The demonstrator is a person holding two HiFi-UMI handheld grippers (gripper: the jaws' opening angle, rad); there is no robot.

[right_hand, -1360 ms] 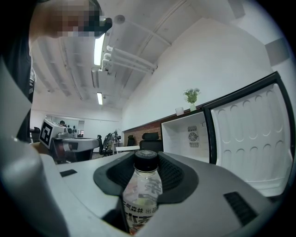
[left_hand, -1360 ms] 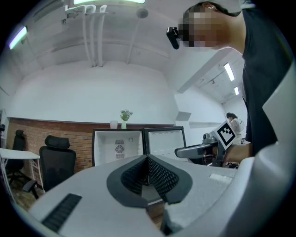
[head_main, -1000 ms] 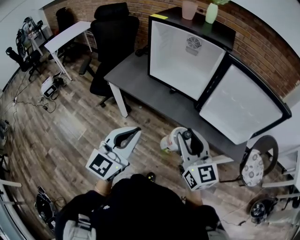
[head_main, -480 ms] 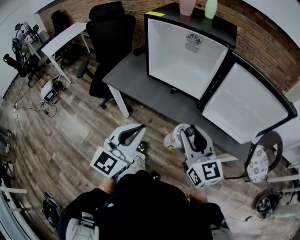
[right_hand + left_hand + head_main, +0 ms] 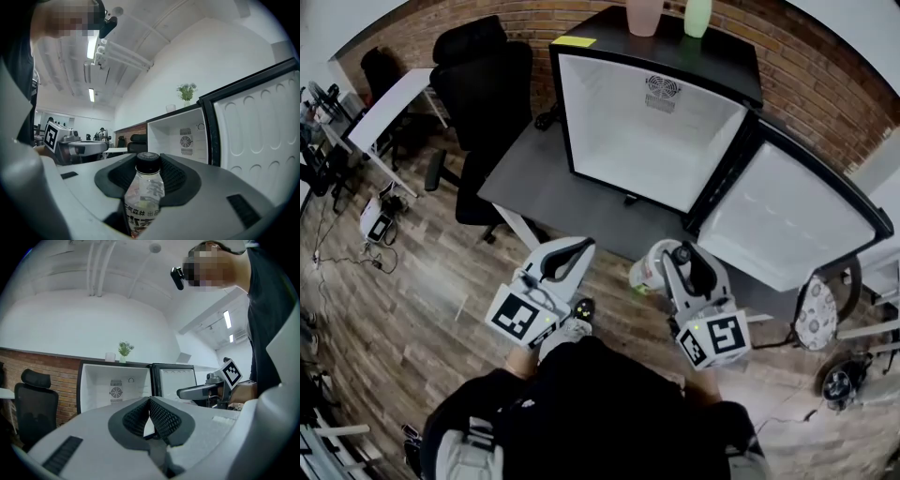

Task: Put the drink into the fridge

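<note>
My right gripper (image 5: 670, 258) (image 5: 149, 174) is shut on a clear drink bottle (image 5: 143, 197) with a black cap; the bottle (image 5: 645, 274) shows pale at its tip in the head view. The small black fridge (image 5: 652, 122) stands ahead on the dark desk (image 5: 546, 187), its white inside bare and its door (image 5: 783, 214) swung open to the right. The fridge (image 5: 182, 138) lies ahead of the held bottle in the right gripper view. My left gripper (image 5: 572, 255) (image 5: 149, 412) is held to the left, jaws together with nothing between them.
A black office chair (image 5: 483, 84) stands left of the desk. A pink cup (image 5: 643, 13) and a green vase (image 5: 697, 15) sit on top of the fridge. A white table (image 5: 386, 105) and cables lie further left. A round fan-like object (image 5: 816, 314) stands at the right.
The person has stepped closer to the desk, so the fridge sits nearer and more central. Both grippers keep their poses, the right still holding the bottle.
</note>
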